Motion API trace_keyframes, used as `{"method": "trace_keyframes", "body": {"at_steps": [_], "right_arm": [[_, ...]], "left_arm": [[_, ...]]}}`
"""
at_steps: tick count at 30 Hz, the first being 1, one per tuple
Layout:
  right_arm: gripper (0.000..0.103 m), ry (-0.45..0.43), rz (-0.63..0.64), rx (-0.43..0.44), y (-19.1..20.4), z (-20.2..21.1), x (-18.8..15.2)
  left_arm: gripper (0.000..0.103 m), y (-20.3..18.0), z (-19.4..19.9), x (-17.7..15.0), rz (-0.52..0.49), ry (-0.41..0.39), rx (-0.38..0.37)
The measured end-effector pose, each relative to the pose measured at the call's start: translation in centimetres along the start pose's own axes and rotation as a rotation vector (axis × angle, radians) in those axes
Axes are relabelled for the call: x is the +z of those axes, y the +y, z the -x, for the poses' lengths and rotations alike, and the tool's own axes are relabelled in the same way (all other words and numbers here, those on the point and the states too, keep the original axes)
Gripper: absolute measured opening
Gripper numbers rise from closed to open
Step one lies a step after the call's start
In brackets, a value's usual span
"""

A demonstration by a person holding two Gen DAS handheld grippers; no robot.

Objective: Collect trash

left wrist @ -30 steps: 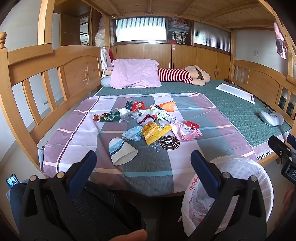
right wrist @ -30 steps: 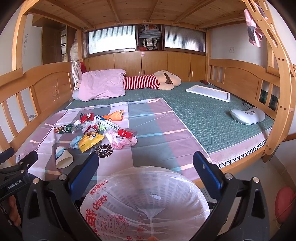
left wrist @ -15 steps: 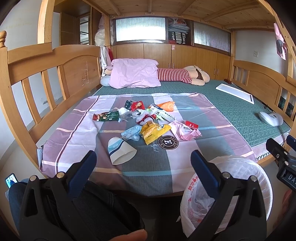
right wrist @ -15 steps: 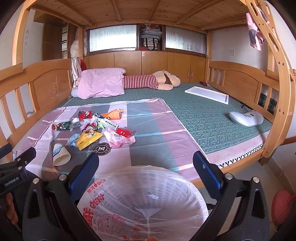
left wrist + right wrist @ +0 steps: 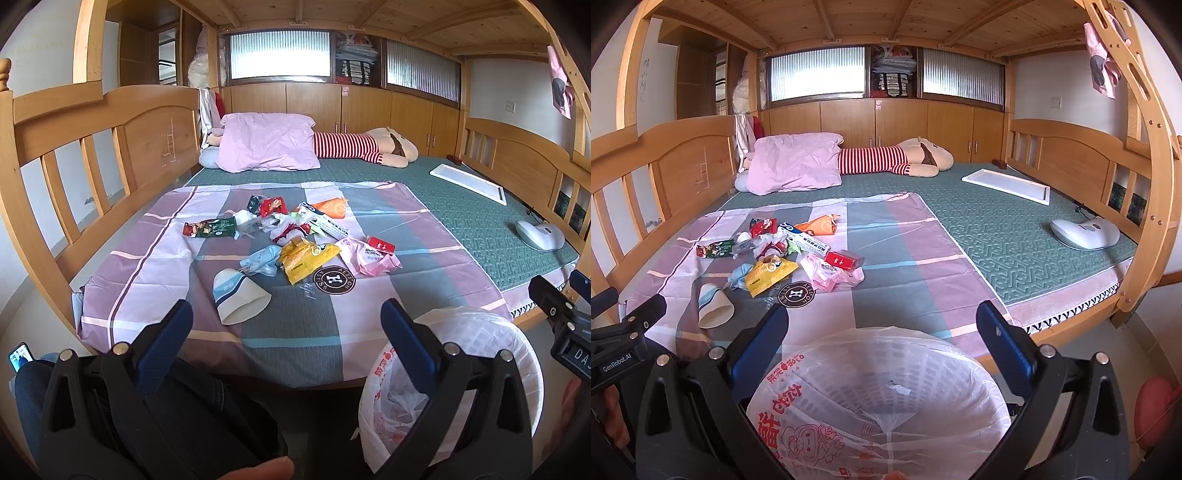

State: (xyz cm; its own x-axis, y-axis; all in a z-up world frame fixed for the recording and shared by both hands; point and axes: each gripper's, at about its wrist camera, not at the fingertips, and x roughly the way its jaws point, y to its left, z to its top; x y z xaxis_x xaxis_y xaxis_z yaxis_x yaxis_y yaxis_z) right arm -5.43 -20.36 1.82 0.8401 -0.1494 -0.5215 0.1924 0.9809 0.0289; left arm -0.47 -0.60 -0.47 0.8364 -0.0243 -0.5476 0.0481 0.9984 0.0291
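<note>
Approach lanes
Sheet (image 5: 314, 332) ahead of both tongs bare; paper cup (image 5: 238, 295) nearest; bin (image 5: 879, 402) under right tongs.

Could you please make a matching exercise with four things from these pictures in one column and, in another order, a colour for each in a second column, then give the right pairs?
Things:
1. paper cup
2. snack bag beside the round logo
3. pillow
4. small box on the pink wrapper

Colours:
A. yellow
B. red
C. white with a pale blue band
D. light purple

Right pairs: 1-C, 2-A, 3-D, 4-B
</note>
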Motion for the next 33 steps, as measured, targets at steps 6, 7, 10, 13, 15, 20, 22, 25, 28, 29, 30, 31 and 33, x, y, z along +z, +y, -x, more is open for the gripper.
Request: {"method": "trace_keyframes", "body": {"at_steps": [6,7,10,13,15,20,22,25,28,29,30,31,33], "right_arm": [[0.1,0.0,-0.001,0.001,0.04,-0.02,-0.06],[0.1,0.001,0.0,0.0,0.05,-0.02,-0.05],[0.1,0.0,-0.001,0.0,0.03,-0.01,-0.05],[0.1,0.001,-0.001,0.0,0.03,-0.02,-0.04],[0.1,0.001,-0.001,0.0,0.02,-0.02,-0.05],[0.1,0.002,-0.004,0.002,0.19,-0.06,-0.2],[0.1,0.002,-0.004,0.002,0.11,-0.06,-0.17],[0.1,0.002,-0.004,0.002,0.11,-0.06,-0.16],[0.1,0.003,-0.005,0.003,0.16,-0.05,-0.18],[0.1,0.003,-0.005,0.004,0.21,-0.03,-0.22],[0.1,0.003,-0.006,0.004,0.23,-0.08,-0.19],[0.1,0.004,-0.006,0.005,0.27,-0.12,-0.17],[0.1,0.003,-0.006,0.006,0.31,-0.11,-0.19]], "left_arm": [[0.1,-0.01,-0.02,-0.03,-0.001,0.001,0.0],[0.1,-0.03,-0.03,-0.11,-0.001,0.002,0.0],[0.1,-0.14,-0.08,-0.22,-0.001,0.004,-0.001],[0.1,-0.17,-0.16,-0.27,-0.002,0.006,-0.001],[0.1,-0.19,-0.16,-0.3,-0.002,0.007,-0.001],[0.1,-0.19,-0.2,-0.31,-0.002,0.007,-0.002],[0.1,-0.22,-0.23,-0.38,-0.002,0.009,-0.003],[0.1,-0.22,-0.41,-0.46,-0.001,0.013,-0.004],[0.1,-0.24,-0.54,-0.47,-0.002,0.018,-0.005],[0.1,-0.28,-0.56,-0.52,-0.002,0.019,-0.005],[0.1,-0.26,-0.56,-0.44,-0.002,0.02,-0.006],[0.1,-0.27,-0.57,-0.41,-0.002,0.022,-0.006],[0.1,-0.3,-0.61,-0.47,-0.003,0.024,-0.007]]}}
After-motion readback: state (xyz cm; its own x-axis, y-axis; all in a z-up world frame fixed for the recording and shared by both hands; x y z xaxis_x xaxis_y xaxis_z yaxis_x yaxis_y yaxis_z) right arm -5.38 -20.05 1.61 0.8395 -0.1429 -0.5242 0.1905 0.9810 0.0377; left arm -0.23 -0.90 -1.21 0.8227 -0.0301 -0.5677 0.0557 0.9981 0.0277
